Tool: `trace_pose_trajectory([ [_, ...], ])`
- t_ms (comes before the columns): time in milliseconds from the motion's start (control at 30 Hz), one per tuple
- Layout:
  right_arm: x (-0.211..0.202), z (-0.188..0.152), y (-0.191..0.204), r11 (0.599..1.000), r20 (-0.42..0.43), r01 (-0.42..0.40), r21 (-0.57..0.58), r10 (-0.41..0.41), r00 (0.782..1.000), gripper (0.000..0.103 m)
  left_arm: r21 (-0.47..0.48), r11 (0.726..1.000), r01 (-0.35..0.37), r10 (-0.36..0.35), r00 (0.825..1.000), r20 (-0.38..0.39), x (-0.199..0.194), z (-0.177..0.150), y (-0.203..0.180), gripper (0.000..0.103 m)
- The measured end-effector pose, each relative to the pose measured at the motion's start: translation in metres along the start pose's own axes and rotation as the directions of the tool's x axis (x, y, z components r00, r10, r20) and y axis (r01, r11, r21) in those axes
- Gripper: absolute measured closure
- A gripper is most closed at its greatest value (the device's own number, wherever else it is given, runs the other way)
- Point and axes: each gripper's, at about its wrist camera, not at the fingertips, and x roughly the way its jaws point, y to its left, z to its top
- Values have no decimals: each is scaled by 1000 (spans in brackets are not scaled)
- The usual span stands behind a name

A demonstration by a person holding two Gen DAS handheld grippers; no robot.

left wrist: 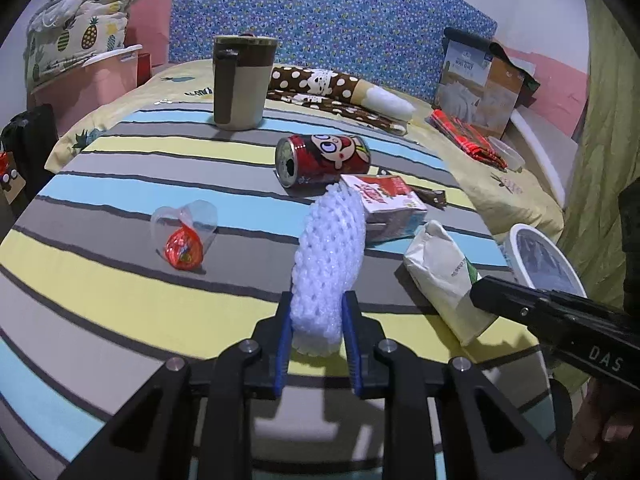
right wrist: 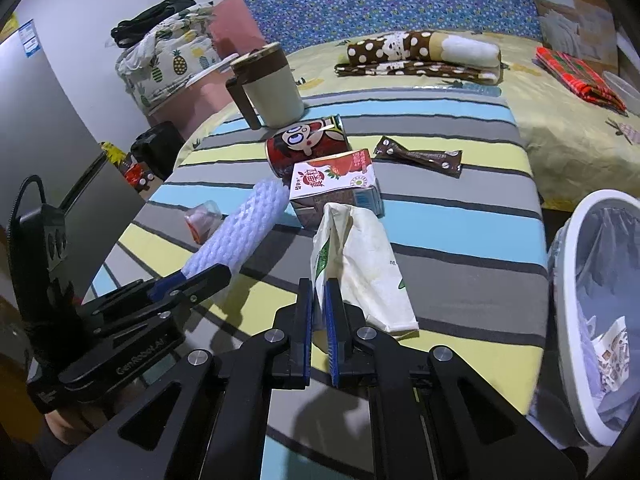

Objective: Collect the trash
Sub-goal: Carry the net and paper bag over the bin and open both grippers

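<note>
Right up close, my left gripper (left wrist: 316,320) is clamped on the near end of the white foam fruit net (left wrist: 330,264), which stretches away across the striped cloth (left wrist: 120,312). Off to the left sits a clear jelly cup with a red lid (left wrist: 184,236). Behind the net there's a red cartoon can (left wrist: 324,158) on its side, touching a small drink carton (left wrist: 390,208). Further back, a lidded mug (left wrist: 242,82) stands upright. Over on the right, my right gripper (right wrist: 318,304) is pinched tight on the edge of a crumpled paper bag (right wrist: 360,256), and the white bin (right wrist: 568,280) with its plastic liner is just past the table edge.
</note>
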Motion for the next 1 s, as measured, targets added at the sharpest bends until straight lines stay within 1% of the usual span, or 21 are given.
trace_pose_trajectory([
  [167, -14, -3, -2, 1000, 35, 6, -13, -6, 999, 95, 1, 1000, 12, -12, 1000, 19, -16, -5, -9, 79],
  [333, -24, -6, -9, 1000, 58, 15, -5, -14, 998, 95, 15, 999, 41, -41, 999, 25, -24, -8, -23, 79],
  [700, -53, -12, -36, 997, 118, 60, 48, -65, 991, 95, 77, 989, 124, -125, 992, 11, -24, -8, -72, 79],
  [1000, -71, -16, -60, 990, 152, 102, 97, -116, 982, 95, 135, 975, 179, -181, 984, -2, -20, -6, -112, 79],
])
